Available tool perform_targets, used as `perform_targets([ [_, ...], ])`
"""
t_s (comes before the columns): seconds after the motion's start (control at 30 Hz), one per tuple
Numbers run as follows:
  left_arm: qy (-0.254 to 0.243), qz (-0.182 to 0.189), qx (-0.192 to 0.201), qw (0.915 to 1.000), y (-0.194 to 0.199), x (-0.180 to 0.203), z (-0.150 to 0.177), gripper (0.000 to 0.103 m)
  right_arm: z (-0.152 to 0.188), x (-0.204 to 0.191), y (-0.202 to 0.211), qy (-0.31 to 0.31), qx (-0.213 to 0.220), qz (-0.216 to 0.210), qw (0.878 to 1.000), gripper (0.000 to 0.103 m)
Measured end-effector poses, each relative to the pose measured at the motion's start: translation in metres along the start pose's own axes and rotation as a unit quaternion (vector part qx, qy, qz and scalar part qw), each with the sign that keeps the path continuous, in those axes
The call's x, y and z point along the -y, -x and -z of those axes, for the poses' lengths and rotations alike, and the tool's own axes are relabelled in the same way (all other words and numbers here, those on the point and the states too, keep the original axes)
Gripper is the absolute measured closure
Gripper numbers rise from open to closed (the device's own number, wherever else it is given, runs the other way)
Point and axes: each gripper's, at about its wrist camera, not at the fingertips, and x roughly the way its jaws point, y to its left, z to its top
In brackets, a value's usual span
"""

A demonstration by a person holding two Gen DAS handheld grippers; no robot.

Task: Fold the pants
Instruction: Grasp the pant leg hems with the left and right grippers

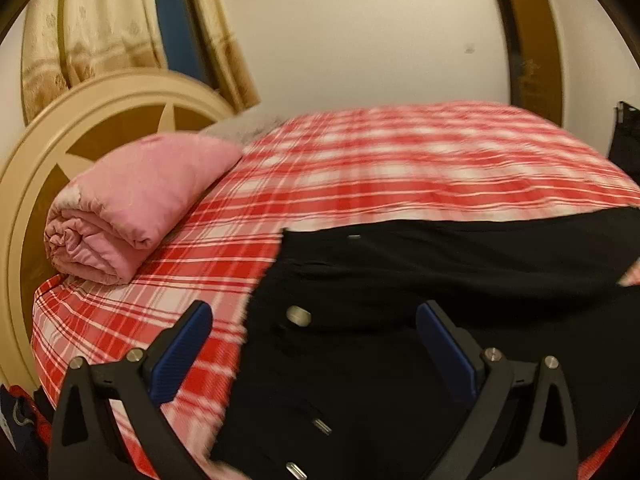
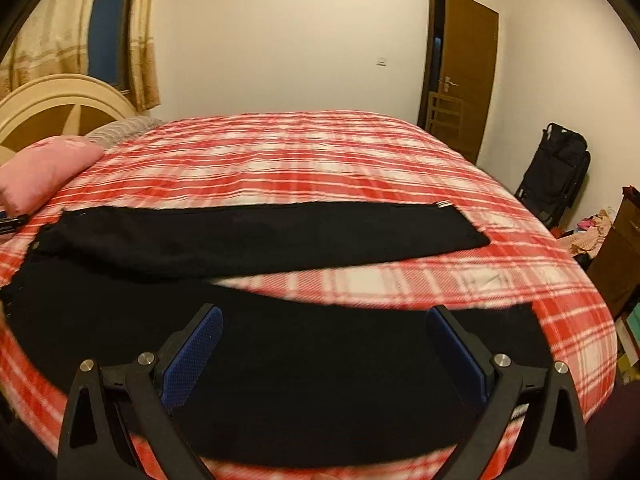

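right wrist view: black pants [image 2: 256, 236] lie flat, legs running 9-to-3 across the bed [image 2: 320, 152], near leg under the right gripper [image 2: 324, 334], waist under the left gripper [image 1: 314, 330], both jaws wide and empty.

Walls: we see plain cream walls [image 2: 300, 20], with a switch plate [image 2: 382, 61] on the far one.
Bed: a bed [image 2: 320, 160] in a red-and-white plaid sheet fills the middle; its cream headboard [image 1: 80, 120], with a brown star panel, stands at the left.
Bedding: a rolled pink quilt [image 1: 132, 204] lies by the headboard.
Window: a dark window [image 2: 108, 28] sits between beige curtains [image 1: 100, 28].
Door: a brown door [image 2: 468, 68] stands ajar in the right corner.
Floor side: we make out a black folded stroller [image 2: 560, 168] against the wall, and loose clothes [image 2: 592, 232] near a brown cabinet [image 2: 616, 260].
Light: warm and yellowish.
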Motion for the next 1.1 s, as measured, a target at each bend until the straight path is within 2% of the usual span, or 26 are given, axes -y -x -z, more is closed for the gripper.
perform_targets([
  [0.13, -0.006, -0.001, -0.030, 0.9995, -0.044, -0.016, -0.020, 0.000, -0.025, 0.035, -0.034, -0.021, -0.019, 0.013, 1.000, 0.004],
  [0.17, -0.011, 0.008, -0.044, 0.9989, -0.060, -0.018, -0.026, 0.000, -0.032, 0.045, -0.042, -0.031, -0.023, 0.013, 0.999, 0.005],
  [0.23, -0.010, 0.013, -0.057, 0.9982, -0.082, -0.020, -0.035, 0.008, -0.044, 0.064, -0.057, -0.046, -0.031, 0.025, 0.998, 0.005],
  [0.3, -0.016, 0.029, -0.072, 0.9969, -0.107, -0.022, -0.043, 0.008, -0.056, 0.082, -0.075, -0.055, -0.044, 0.038, 0.997, 0.005],
  [0.37, -0.018, 0.033, -0.081, 0.9960, -0.132, -0.023, -0.051, 0.014, -0.064, 0.095, -0.089, -0.060, -0.052, 0.049, 0.996, 0.005],
  [0.43, -0.014, 0.047, -0.100, 0.9938, -0.152, -0.024, -0.056, 0.015, -0.071, 0.107, -0.103, -0.067, -0.061, 0.053, 0.995, 0.005],
  [0.6, -0.017, 0.053, -0.137, 0.9890, -0.199, -0.025, -0.061, 0.019, -0.084, 0.134, -0.137, -0.091, -0.072, 0.064, 0.991, 0.005],
  [0.7, -0.014, 0.069, -0.151, 0.9860, -0.215, -0.025, -0.059, 0.027, -0.089, 0.141, -0.152, -0.089, -0.075, 0.073, 0.990, 0.008],
  [0.77, -0.006, 0.095, -0.155, 0.9834, -0.219, -0.024, -0.057, 0.040, -0.094, 0.150, -0.166, -0.092, -0.084, 0.077, 0.989, 0.019],
  [0.8, -0.004, 0.109, -0.155, 0.9819, -0.219, -0.024, -0.057, 0.050, -0.096, 0.156, -0.174, -0.096, -0.090, 0.079, 0.988, 0.022],
  [0.83, -0.002, 0.118, -0.156, 0.9806, -0.220, -0.024, -0.057, 0.056, -0.098, 0.162, -0.182, -0.101, -0.097, 0.080, 0.987, 0.025],
  [0.93, -0.017, 0.116, -0.152, 0.9814, -0.218, -0.018, -0.059, 0.064, -0.103, 0.182, -0.200, -0.119, -0.109, 0.087, 0.983, 0.025],
  [1.1, -0.030, 0.111, -0.149, 0.9821, -0.218, -0.015, -0.061, 0.063, -0.111, 0.213, -0.232, -0.131, -0.127, 0.086, 0.979, 0.025],
])
